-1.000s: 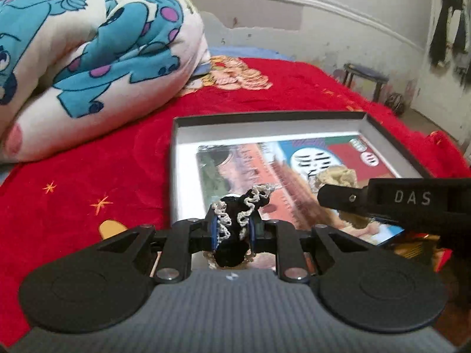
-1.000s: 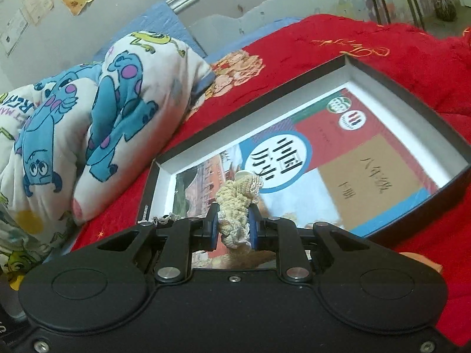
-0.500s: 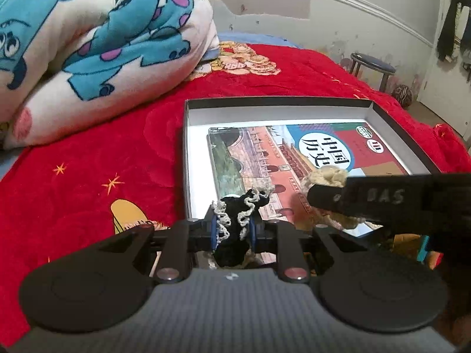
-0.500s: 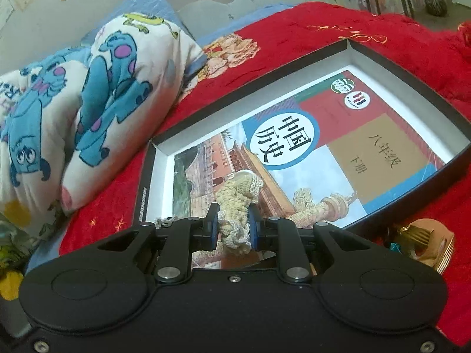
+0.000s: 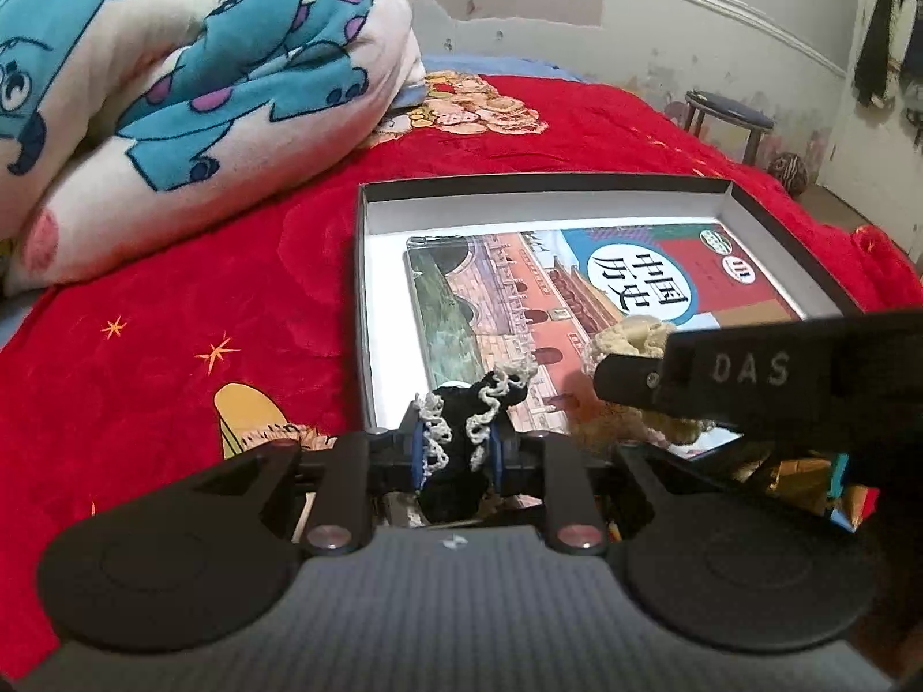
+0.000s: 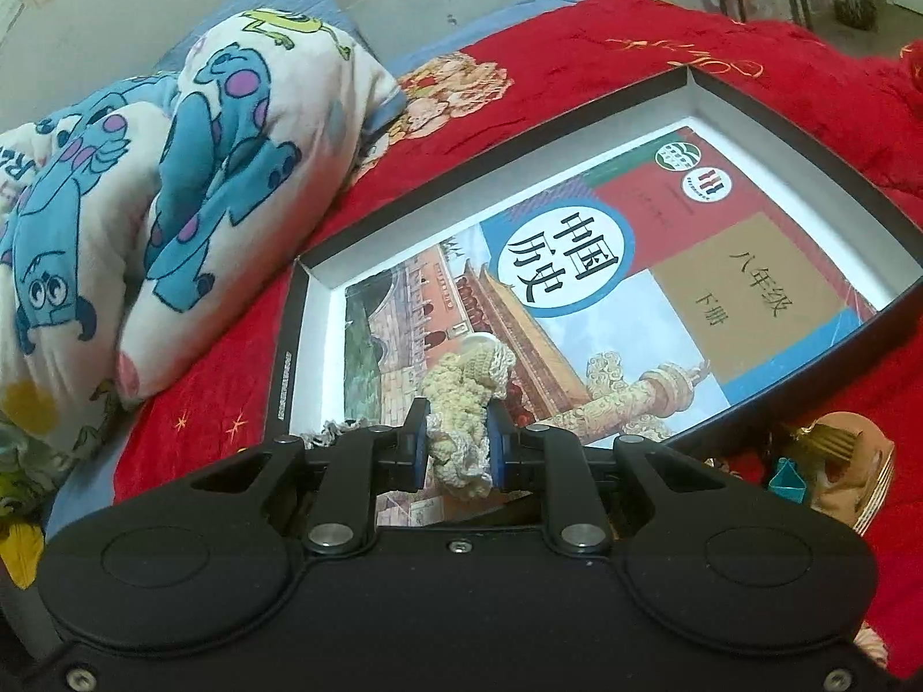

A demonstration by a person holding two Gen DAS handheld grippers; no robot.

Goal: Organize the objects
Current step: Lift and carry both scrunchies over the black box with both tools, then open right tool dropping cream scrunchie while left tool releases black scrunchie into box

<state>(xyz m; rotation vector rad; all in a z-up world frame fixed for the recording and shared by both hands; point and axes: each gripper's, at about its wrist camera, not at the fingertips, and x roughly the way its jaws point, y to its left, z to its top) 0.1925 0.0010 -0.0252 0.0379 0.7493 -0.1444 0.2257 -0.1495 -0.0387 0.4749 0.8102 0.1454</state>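
Scrunchies (image 5: 456, 438) (one each) between jaws

**Soft cloth, glossy paper, matt plastic**

The black scrunchie (image 5: 456, 450) is knitted yarn with a rough white lace edge. The cream scrunchie (image 6: 467, 403) is bumpy crochet. The textbook (image 6: 634, 300) has a smooth, glossy paper cover, and the box (image 6: 796, 115) at 12 o'clock is matt cardboard. The red bedspread (image 5: 173, 317) looks like plush velvet; at 10 o'clock, the blanket (image 5: 190, 57) is soft fleece. Both gripper bodies are matt black plastic.

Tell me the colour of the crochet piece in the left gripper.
Black with white lace trim; the crochet piece shows best in the left wrist view.
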